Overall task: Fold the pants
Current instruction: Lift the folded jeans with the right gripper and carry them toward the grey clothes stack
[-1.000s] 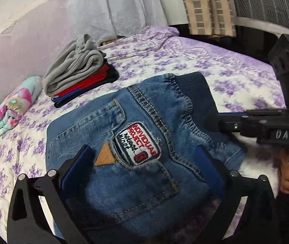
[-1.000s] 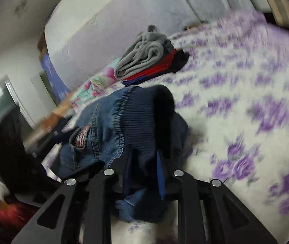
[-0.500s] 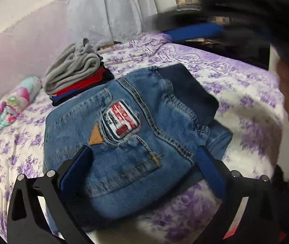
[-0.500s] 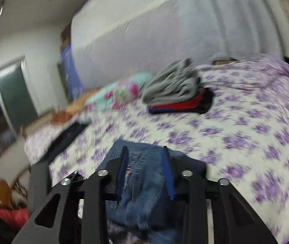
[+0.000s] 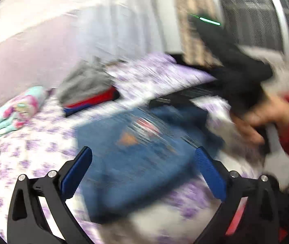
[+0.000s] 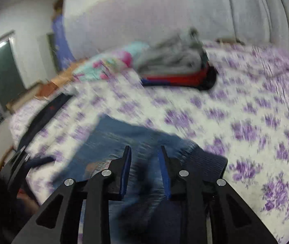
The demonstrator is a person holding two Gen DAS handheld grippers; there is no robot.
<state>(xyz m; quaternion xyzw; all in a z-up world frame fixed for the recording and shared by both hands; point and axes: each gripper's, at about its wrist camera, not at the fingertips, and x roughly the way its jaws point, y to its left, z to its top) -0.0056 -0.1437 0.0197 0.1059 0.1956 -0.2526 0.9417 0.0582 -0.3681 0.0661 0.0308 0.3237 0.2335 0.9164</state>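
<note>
Folded jeans lie on the bed, near its edge. Left gripper spread wide above them, empty. Right gripper narrowly parted over the jeans, gripping nothing. Clothes stack well behind. Blurry.

Home bedroom: floral-sheeted bed, folded clothes stack.

The pants are blue denim jeans, folded into a compact, roughly square bundle lying flat on the bed. A back pocket with an orange triangle and a red-and-white patch faces up. The dark ribbed waistband sits along one edge. Motion blur hides finer detail.
</note>
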